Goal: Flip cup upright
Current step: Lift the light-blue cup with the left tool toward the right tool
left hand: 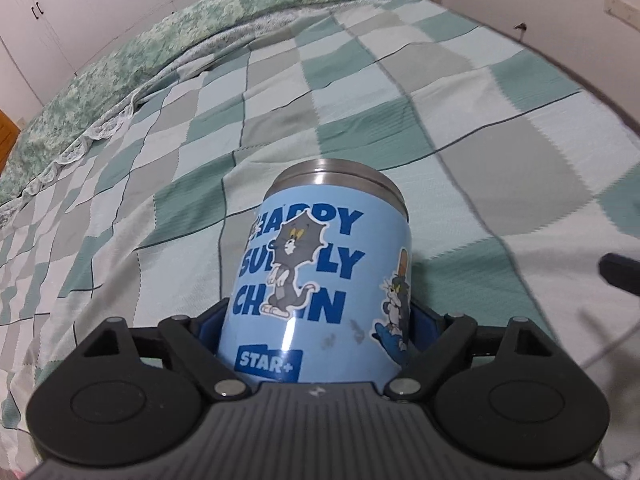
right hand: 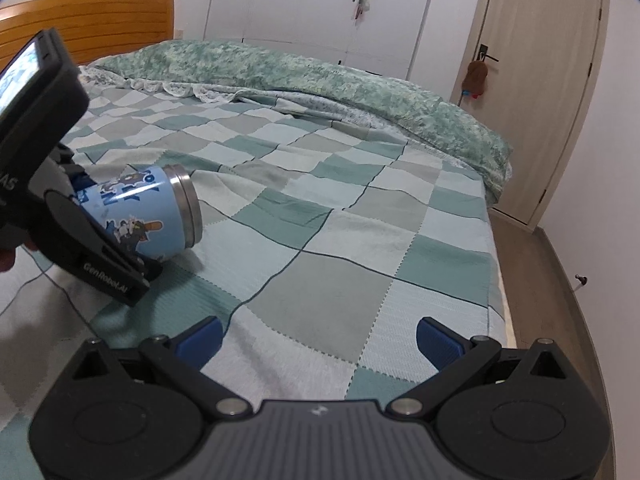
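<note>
1. The left gripper (left hand: 316, 344) clamps the blue cartoon-printed steel cup (left hand: 320, 280) between its two blue pads (left hand: 422, 320), one on each side of the cup's lower body.

2. From the right wrist view, the cup (right hand: 156, 216) lies tilted, close to horizontal: its long axis runs forward along the left gripper (right hand: 120, 240) fingers, and the steel-rimmed end (right hand: 188, 204) points away from that gripper, slightly upward, toward the folded green quilt (right hand: 320, 80).

3. The cup's lower side sits at or just above the checked bedspread (right hand: 340, 240); whether it touches cannot be told.

4. The right gripper (right hand: 318, 340) is spread wide with nothing between its pads, and hovers over the bedspread well to the right of the cup.

5. The left gripper already holds the cup, so it is the one placed for the flip.

6. Judged from the tilt, the coming move is a wrist rotation that brings the cup's axis to vertical before it is set down on the bedspread; which end is the mouth cannot be told for certain from either view.
</note>
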Demonstrator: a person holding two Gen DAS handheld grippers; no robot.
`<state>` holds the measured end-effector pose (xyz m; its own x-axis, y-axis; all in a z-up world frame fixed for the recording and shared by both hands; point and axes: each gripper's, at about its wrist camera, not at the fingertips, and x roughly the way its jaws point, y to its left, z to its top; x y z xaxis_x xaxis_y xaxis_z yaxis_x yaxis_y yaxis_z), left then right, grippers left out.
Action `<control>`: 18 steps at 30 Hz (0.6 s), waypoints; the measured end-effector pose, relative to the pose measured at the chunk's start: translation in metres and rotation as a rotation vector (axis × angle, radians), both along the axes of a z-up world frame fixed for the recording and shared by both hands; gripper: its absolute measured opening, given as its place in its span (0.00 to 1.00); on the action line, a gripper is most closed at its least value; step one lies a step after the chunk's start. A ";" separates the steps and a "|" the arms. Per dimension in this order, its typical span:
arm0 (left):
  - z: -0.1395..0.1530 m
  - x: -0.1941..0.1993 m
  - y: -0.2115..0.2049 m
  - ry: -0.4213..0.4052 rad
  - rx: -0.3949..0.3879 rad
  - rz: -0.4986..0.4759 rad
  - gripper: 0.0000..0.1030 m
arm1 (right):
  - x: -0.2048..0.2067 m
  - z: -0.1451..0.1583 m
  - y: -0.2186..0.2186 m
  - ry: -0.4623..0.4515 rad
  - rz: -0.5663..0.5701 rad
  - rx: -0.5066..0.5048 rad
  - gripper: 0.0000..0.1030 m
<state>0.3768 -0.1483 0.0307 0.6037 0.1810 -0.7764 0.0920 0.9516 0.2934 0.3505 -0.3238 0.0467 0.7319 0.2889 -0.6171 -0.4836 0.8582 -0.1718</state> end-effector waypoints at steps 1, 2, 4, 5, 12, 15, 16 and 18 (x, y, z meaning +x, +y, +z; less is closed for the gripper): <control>0.004 -0.005 -0.002 -0.006 -0.005 -0.008 0.85 | -0.004 0.003 0.000 -0.002 -0.002 -0.005 1.00; 0.008 -0.010 -0.004 -0.013 -0.010 -0.015 0.85 | -0.009 0.006 0.000 -0.006 -0.004 -0.010 1.00; 0.018 -0.022 -0.007 -0.024 -0.023 -0.026 0.85 | -0.021 0.012 -0.001 -0.012 -0.008 -0.016 1.00; 0.023 -0.029 -0.008 -0.032 -0.034 -0.028 0.85 | -0.028 0.015 -0.002 -0.016 -0.010 -0.017 1.00; 0.046 -0.080 -0.007 -0.040 -0.119 -0.024 0.85 | -0.076 0.035 -0.005 -0.027 -0.022 -0.049 1.00; 0.049 -0.104 -0.010 -0.028 -0.159 -0.035 0.85 | -0.098 0.039 -0.003 -0.026 -0.016 -0.072 1.00; 0.048 -0.112 -0.011 -0.024 -0.172 -0.042 0.85 | -0.106 0.040 -0.003 -0.027 -0.013 -0.080 1.00; 0.046 -0.128 -0.015 -0.002 -0.187 -0.058 0.85 | -0.118 0.040 -0.003 -0.025 -0.013 -0.085 1.00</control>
<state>0.2488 -0.1632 0.0766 0.6106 -0.0017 -0.7919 0.1479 0.9827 0.1119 0.2325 -0.3271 0.0869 0.7508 0.2267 -0.6204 -0.4675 0.8459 -0.2567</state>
